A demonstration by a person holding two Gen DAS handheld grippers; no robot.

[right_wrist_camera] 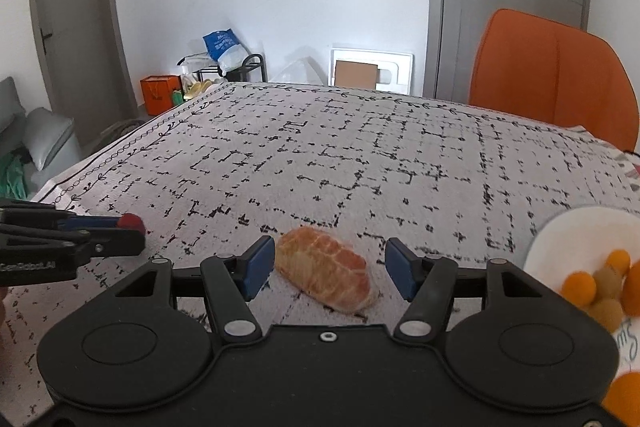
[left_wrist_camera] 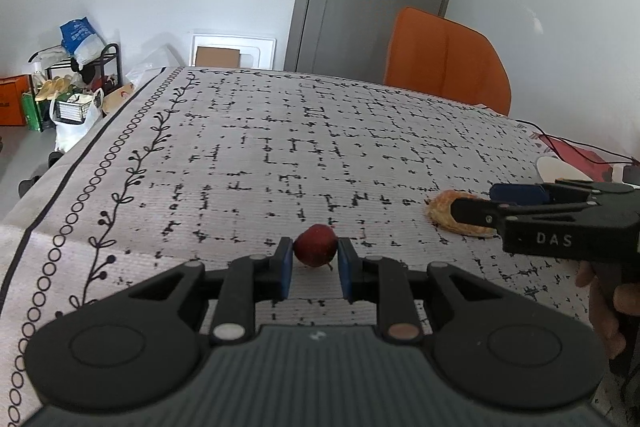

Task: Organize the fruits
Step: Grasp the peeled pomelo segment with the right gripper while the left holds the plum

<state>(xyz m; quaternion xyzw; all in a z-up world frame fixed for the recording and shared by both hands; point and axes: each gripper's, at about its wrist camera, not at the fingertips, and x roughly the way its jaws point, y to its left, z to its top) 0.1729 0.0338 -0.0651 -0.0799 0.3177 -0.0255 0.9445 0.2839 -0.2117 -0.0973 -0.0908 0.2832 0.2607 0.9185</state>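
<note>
A small dark red fruit [left_wrist_camera: 315, 245] lies on the patterned tablecloth between the blue pads of my left gripper [left_wrist_camera: 314, 269]; the pads sit right beside it, and I cannot tell whether they press it. It also shows in the right wrist view [right_wrist_camera: 132, 221]. A peeled orange citrus segment [right_wrist_camera: 325, 269] lies on the cloth between the open jaws of my right gripper [right_wrist_camera: 329, 269], touching neither pad; it also shows in the left wrist view [left_wrist_camera: 444, 211]. A white plate [right_wrist_camera: 568, 247] at the right holds several small orange and tan fruits [right_wrist_camera: 578, 287].
The table [left_wrist_camera: 280, 147] carries a white cloth with black marks. An orange chair [right_wrist_camera: 552, 75] stands behind its far right edge. A red item with a cable [left_wrist_camera: 568, 151] lies at the right. A cluttered rack and bags [left_wrist_camera: 76, 87] stand on the floor at the left.
</note>
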